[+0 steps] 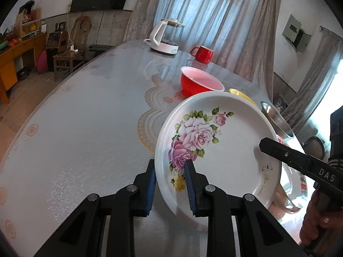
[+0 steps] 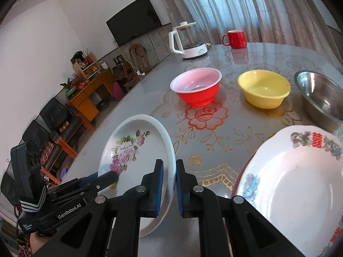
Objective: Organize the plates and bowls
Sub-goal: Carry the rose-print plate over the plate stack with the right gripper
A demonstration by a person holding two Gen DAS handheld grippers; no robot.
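two grippers: both pinch one rose plate, lifted and tilted above the table
left gripper: blue pads clamp the plate's near-left rim
right gripper: pressed together on the plate's right rim
white dish: near edge, right of the plate
bowls: red bowl, yellow bowl and steel bowl mid-table
far edge: kettle, red mug
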